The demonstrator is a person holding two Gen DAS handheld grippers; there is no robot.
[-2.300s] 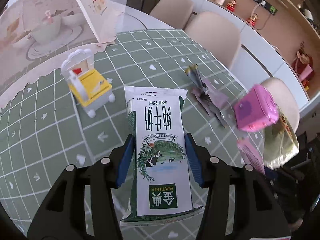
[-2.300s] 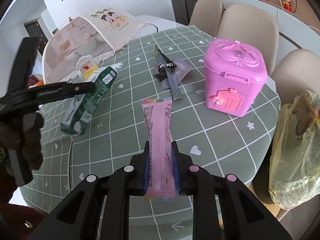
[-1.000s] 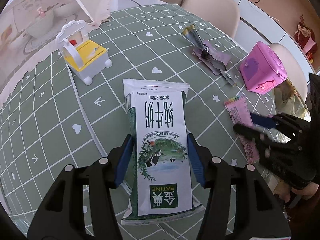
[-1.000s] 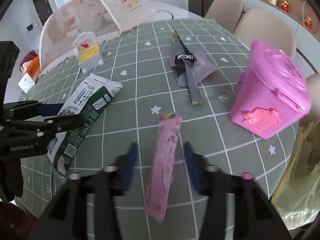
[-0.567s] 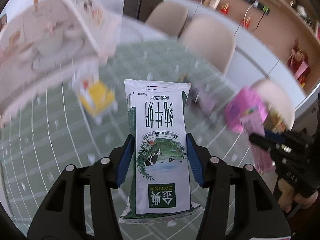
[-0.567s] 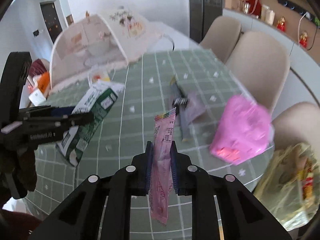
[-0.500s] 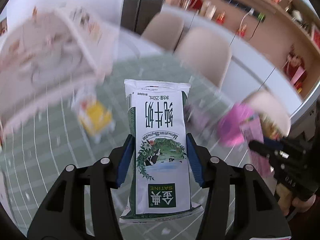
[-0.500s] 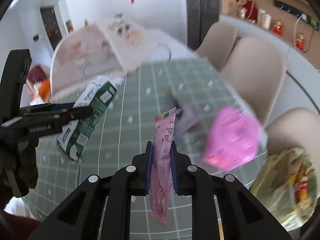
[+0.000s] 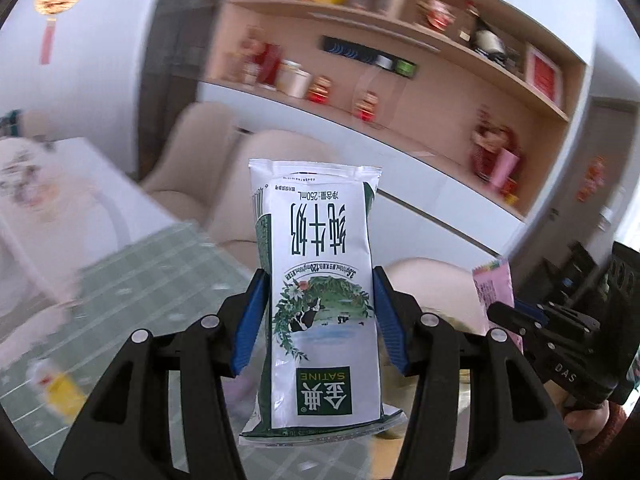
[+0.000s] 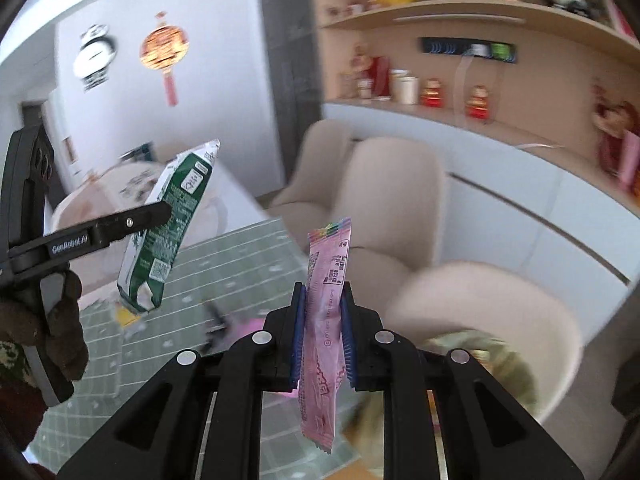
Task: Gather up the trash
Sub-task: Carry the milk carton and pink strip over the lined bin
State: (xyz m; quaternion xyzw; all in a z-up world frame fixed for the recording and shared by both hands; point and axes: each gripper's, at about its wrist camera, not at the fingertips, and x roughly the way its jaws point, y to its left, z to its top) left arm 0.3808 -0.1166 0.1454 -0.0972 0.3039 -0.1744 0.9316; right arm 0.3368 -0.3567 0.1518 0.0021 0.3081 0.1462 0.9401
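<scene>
My left gripper (image 9: 318, 304) is shut on a white and green milk pouch (image 9: 320, 296), its blue pads pressing both sides, held up in the air. From the right wrist view the same milk pouch (image 10: 168, 224) hangs at the left in that gripper. My right gripper (image 10: 322, 320) is shut on a pink snack wrapper (image 10: 326, 312), which stands on edge between the pads. The pink wrapper (image 9: 494, 286) also shows at the right of the left wrist view. Both are lifted above the green checked table (image 10: 236, 268). A yellowish trash bag (image 10: 480, 364) lies blurred low on the right.
Beige chairs (image 10: 392, 192) stand behind the table. A counter and shelves with jars and figurines (image 9: 360, 92) run along the wall. A blurred yellow toy (image 9: 64, 390) and pink box (image 10: 248, 326) stay on the table. A gloved hand (image 10: 60, 332) holds the left gripper.
Both grippers have risen off the table and tipped upward with their loads. The view swung from the tabletop to the chairs and shelves; the grips are unchanged.
</scene>
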